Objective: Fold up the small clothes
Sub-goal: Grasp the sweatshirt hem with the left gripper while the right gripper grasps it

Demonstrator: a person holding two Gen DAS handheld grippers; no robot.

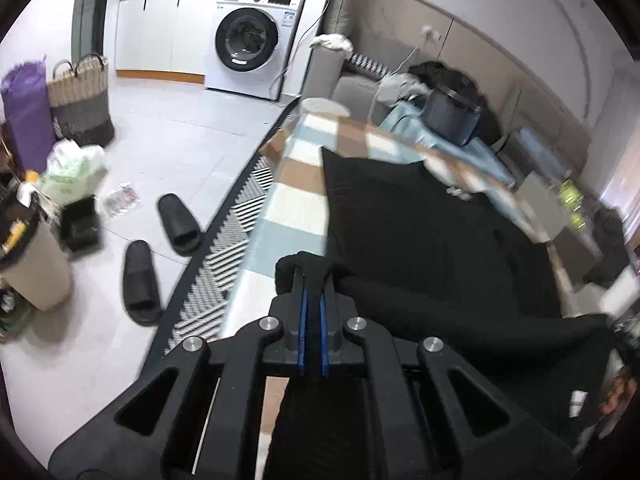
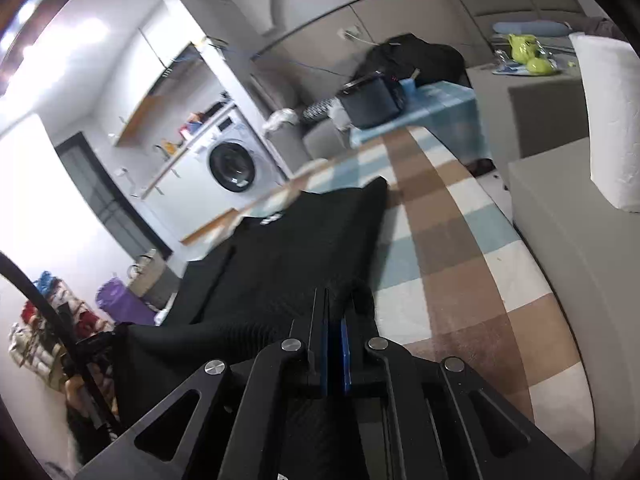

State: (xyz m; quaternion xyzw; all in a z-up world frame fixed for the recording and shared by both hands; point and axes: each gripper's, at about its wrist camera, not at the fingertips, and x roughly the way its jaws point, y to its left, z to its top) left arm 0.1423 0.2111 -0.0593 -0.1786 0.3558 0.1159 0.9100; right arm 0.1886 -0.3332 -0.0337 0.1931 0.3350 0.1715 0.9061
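Both grippers were clamped on the same black garment [image 1: 420,232], a ribbed, waffle-knit piece lying across the checked blanket [image 1: 288,196]. The left gripper [image 1: 313,276] had its blue-padded fingers pressed together with a bunched wad of the knit squeezed between them, cloth spilling over the fingertips in a soft lump. The right gripper [image 2: 334,304] was likewise closed, pinching a fold of the garment's near edge, so the fabric rose from the blanket in a taut ridge toward it. The far end of the garment lay flat, its corner squared off against the blanket's tan, pale blue and cream blocks. That blanket looked soft and brushed, and beside it ran a striped black-and-white rug [image 1: 236,240]. On the smooth grey floor tiles sat two black rubber slippers [image 1: 160,256]. A woven basket [image 1: 82,100] stood further back, and a white washer [image 1: 248,40] with its round glass door.
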